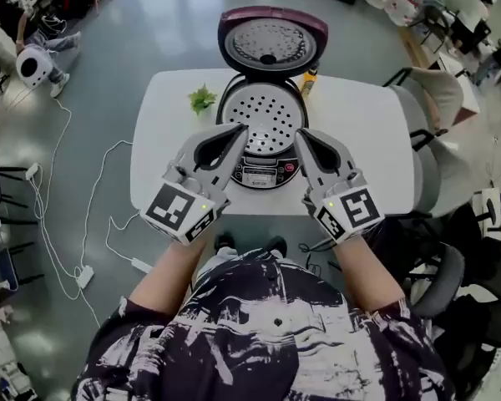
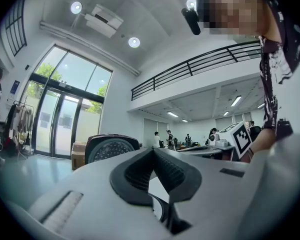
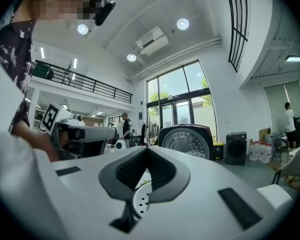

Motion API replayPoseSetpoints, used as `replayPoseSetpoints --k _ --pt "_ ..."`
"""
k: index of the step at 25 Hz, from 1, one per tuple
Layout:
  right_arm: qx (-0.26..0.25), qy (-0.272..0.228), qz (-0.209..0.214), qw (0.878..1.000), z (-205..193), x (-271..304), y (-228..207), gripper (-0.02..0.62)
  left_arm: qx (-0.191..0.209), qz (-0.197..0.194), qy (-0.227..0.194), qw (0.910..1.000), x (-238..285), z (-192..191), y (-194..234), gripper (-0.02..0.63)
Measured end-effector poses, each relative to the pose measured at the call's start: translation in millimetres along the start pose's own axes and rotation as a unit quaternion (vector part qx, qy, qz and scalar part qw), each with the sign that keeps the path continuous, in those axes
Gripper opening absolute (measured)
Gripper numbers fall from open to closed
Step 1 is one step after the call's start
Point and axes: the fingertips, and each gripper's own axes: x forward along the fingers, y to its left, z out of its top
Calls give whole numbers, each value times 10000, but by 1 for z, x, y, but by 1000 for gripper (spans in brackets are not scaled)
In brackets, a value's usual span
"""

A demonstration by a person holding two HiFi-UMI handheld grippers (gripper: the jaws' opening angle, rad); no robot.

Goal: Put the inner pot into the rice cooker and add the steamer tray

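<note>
- 2 tools, the left gripper and the right gripper, hover over the front of the rice cooker. Each has its jaws pressed together with nothing between them.
- 1 perforated steamer tray sits inside the open cooker body, just beyond both jaw tips.
- 1 lid stands raised behind the tray.
- 1 white table carries the cooker, with a green sprig near its left side.

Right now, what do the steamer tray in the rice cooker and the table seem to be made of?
Steamer tray: probably thin metal, though pale plastic is possible; it looks matte silver-grey with rows of punched holes. Table: a smooth white top, perhaps laminate or painted board; the even surface leaves that open.
</note>
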Motion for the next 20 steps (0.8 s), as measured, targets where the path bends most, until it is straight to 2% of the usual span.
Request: replayPoseSetpoints --k 4,20 --pt "3 77 -83 9999 0 -10 0 -3 -54 -97 45 9999 3 -2 -12 5" --pt "-20 111 -109 9999 -3 -6 -4 -3 -74 -148 76 9998 11 -8 -10 5"
